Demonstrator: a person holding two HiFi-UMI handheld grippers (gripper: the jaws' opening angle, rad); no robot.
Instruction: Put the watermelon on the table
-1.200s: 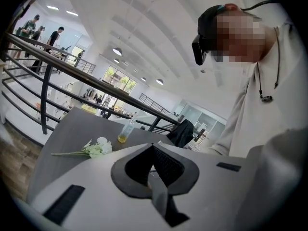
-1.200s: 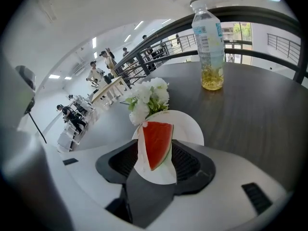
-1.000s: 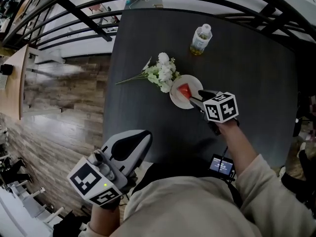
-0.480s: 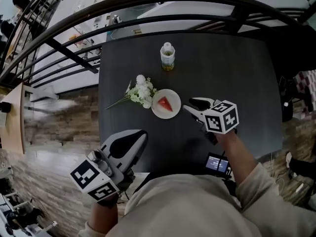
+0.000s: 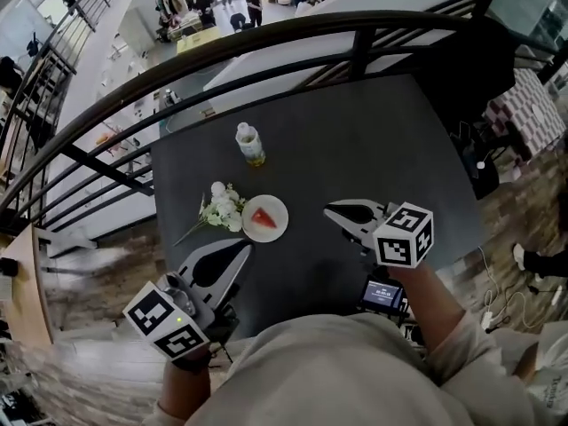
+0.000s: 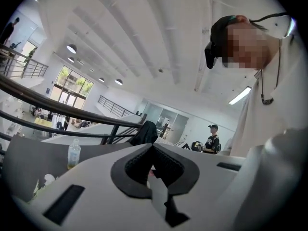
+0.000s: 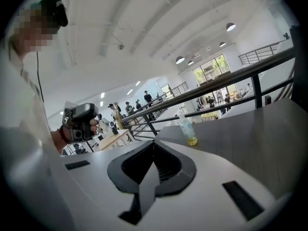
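A red watermelon slice [image 5: 261, 216] lies on a small white plate [image 5: 276, 227] on the dark table [image 5: 373, 149]. My right gripper [image 5: 328, 209] hangs above the table to the right of the plate, well apart from it. Its jaws have just been closing with nothing between them, and in the right gripper view the right gripper [image 7: 154, 142] is shut and empty. My left gripper [image 5: 244, 248] hovers near the table's front edge, below the plate, and in the left gripper view the left gripper [image 6: 153, 146] is shut and empty too.
A bunch of white flowers [image 5: 222, 209] lies left of the plate. A bottle of yellowish drink [image 5: 249, 144] stands behind it, and the bottle [image 7: 186, 127] shows in the right gripper view too. Black railings [image 5: 266, 38] curve round the table's far side. A small screen [image 5: 382, 294] sits at my waist.
My right gripper has drawn back from the plate to the right and closed, leaving the slice on the plate. Both grippers have risen, and the table looks smaller and farther.
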